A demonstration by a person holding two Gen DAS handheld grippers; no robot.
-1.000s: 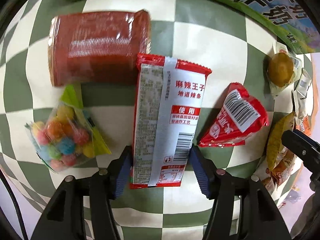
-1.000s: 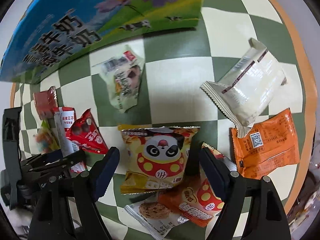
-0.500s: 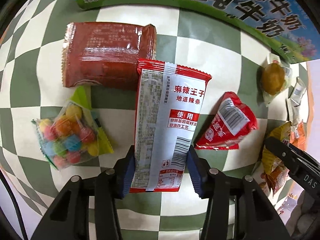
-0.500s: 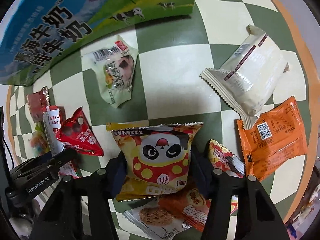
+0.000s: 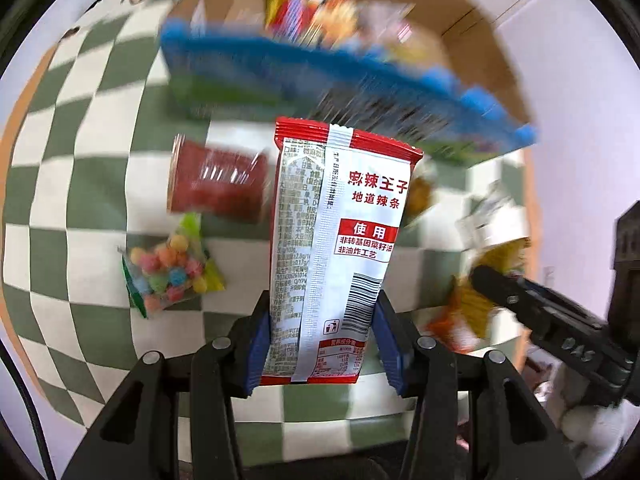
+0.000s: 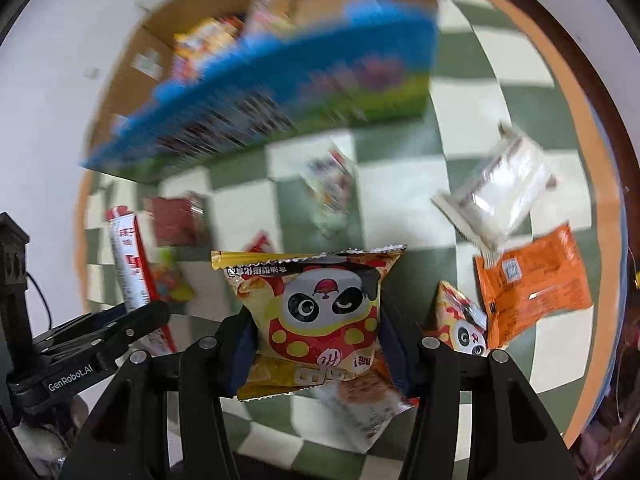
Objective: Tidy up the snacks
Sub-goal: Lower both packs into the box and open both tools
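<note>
The left tool (image 5: 322, 344) is clamped on the lower end of a red-and-white spicy strip packet (image 5: 336, 248), holding it upright above the green-and-white checkered desk (image 5: 80, 184). The right tool (image 6: 316, 352) is clamped on a yellow panda-print snack bag (image 6: 316, 312), also raised off the desk.

Past both tools stands an open cardboard box (image 6: 256, 92) with a blue printed front, motion-blurred, with several colourful snack packs inside.

On the desk in the left view, a dark red wrapped snack (image 5: 218, 182) lies beside the held packet, and a clear bag of coloured candy balls (image 5: 172, 274) lies just below it.

In the right view, a white translucent packet (image 6: 498, 196) and an orange packet (image 6: 532, 284) lie to the right, nearly touching. A second, smaller panda-print bag (image 6: 460, 320) sits beside the orange one. A cookie packet (image 6: 360, 408) lies under the held bag.
</note>
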